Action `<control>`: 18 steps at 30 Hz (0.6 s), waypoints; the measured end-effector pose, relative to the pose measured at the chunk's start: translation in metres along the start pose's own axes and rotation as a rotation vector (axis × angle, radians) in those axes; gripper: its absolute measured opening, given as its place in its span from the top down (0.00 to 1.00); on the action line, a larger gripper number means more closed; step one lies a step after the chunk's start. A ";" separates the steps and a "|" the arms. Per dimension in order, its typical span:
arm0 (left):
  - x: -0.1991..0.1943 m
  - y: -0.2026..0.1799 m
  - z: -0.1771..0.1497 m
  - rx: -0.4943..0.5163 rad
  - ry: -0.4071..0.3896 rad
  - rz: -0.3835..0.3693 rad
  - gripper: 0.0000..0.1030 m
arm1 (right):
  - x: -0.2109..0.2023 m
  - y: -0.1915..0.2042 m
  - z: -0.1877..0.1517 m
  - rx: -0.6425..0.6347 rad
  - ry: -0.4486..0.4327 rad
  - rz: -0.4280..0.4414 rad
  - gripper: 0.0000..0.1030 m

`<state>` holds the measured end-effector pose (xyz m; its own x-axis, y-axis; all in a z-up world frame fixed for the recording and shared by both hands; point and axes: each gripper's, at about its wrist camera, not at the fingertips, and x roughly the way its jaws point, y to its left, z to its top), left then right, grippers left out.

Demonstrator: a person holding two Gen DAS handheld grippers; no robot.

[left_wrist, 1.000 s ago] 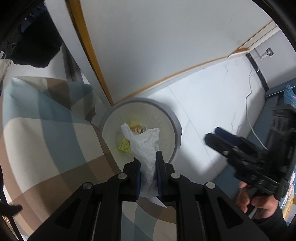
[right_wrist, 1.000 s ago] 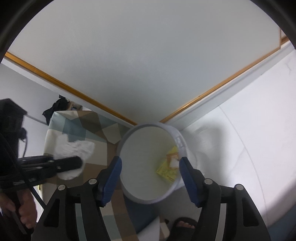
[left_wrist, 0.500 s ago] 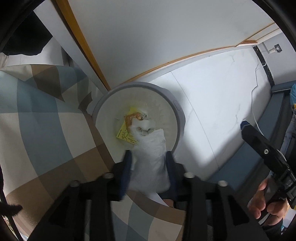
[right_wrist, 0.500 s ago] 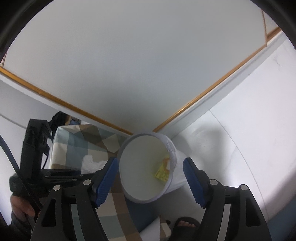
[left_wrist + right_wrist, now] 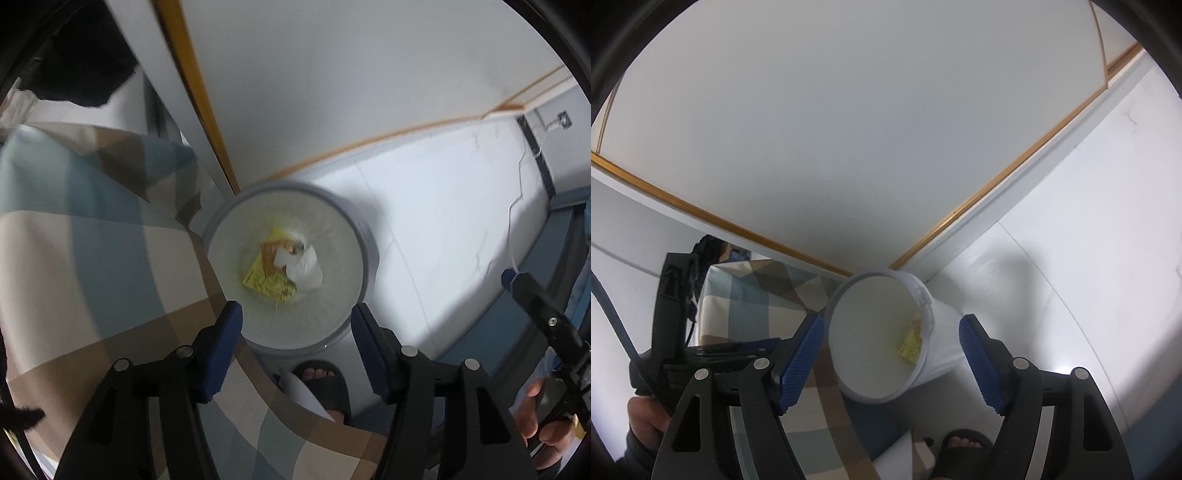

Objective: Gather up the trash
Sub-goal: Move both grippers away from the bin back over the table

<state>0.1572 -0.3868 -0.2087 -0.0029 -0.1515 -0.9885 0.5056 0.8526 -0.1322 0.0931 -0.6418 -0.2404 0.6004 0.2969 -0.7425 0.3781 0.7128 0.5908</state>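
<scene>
A round white trash bin (image 5: 332, 325) stands on the floor beside a checked bed cover; it also shows in the right wrist view (image 5: 934, 317). A crumpled white tissue (image 5: 303, 264) lies inside it on a yellow and orange wrapper (image 5: 267, 277); the yellow wrapper shows in the right wrist view (image 5: 910, 345). My left gripper (image 5: 295, 334) is open and empty just above the bin's near rim. My right gripper (image 5: 892, 356) is open and empty, held above and back from the bin. The right gripper appears at the right edge of the left wrist view (image 5: 543, 314).
The checked blue and beige bed cover (image 5: 92, 258) lies left of the bin. A white wall with an orange trim strip (image 5: 369, 144) runs behind it. The white tiled floor (image 5: 443, 229) lies to the right. A foot in a black sandal (image 5: 325, 380) stands by the bin.
My left gripper opened and let go of the white tissue, which dropped into the bin onto the wrapper. My right gripper pulled back from the bin.
</scene>
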 end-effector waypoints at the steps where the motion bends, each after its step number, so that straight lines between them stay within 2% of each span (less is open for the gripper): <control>1: -0.010 0.001 -0.002 -0.004 -0.032 -0.011 0.45 | -0.003 0.003 0.001 -0.002 -0.005 -0.006 0.26; 6: -0.058 0.006 -0.010 -0.030 -0.187 -0.018 0.44 | -0.024 0.029 0.011 -0.068 -0.061 -0.021 0.25; 9: -0.086 0.014 -0.019 -0.050 -0.279 -0.006 0.38 | -0.042 0.057 0.017 -0.141 -0.116 -0.028 0.25; 11: -0.108 0.021 -0.029 -0.059 -0.353 0.006 0.33 | -0.056 0.080 0.019 -0.201 -0.161 -0.036 0.25; 15: -0.145 0.036 -0.046 -0.087 -0.454 0.046 0.32 | -0.083 0.136 0.021 -0.373 -0.256 -0.109 0.23; 18: -0.172 0.053 -0.064 -0.125 -0.520 0.056 0.32 | -0.102 0.173 0.019 -0.457 -0.298 -0.111 0.23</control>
<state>0.1295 -0.2841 -0.0506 0.4650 -0.3044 -0.8313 0.3861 0.9147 -0.1190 0.1106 -0.5610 -0.0563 0.7728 0.0593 -0.6319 0.1460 0.9523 0.2680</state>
